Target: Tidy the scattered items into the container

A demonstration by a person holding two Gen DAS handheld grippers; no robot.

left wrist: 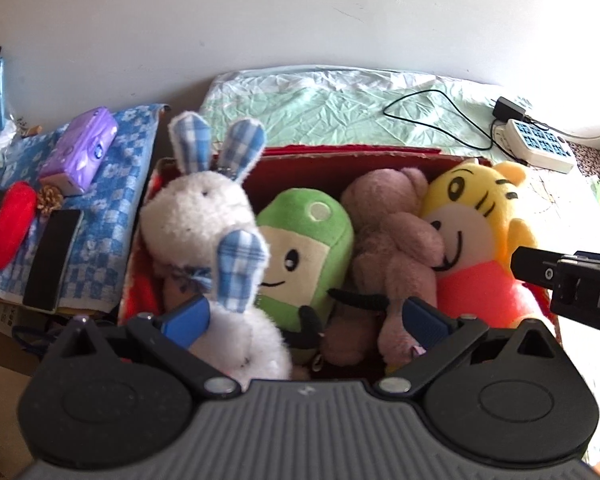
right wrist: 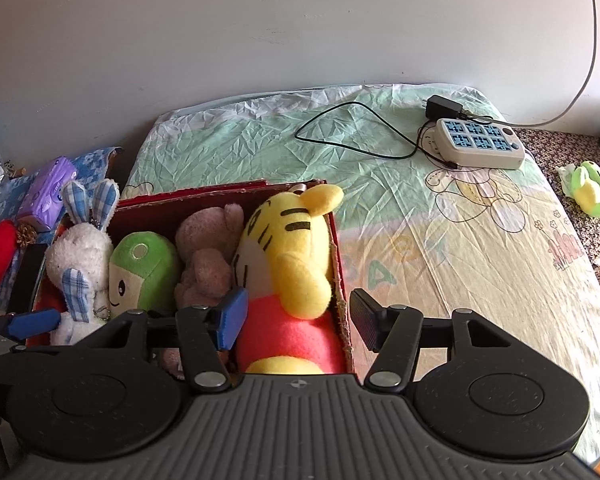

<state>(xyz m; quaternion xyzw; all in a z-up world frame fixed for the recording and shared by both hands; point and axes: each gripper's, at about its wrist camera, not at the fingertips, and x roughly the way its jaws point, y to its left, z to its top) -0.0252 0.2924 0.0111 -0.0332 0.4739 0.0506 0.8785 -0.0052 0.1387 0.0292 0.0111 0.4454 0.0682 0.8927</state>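
Ahead of me a crinkled pale green plastic sheet (right wrist: pixel 260 148) printed with a cartoon bear covers the bed. On its far right corner lies a white power strip with blue sockets (right wrist: pixel 480 144); a black plug adapter (right wrist: pixel 444 107) sits just behind it, and a thin black cable (right wrist: pixel 340 132) loops out over the sheet. Off to my left a blue-and-white checked towel (left wrist: pixel 112 208) carries a purple tissue pack (left wrist: pixel 82 150), with a red oval cushion (left wrist: pixel 10 228) and a flat black rectangular slab (left wrist: pixel 52 260) beside it. A plain white wall (left wrist: pixel 300 20) rises behind everything.
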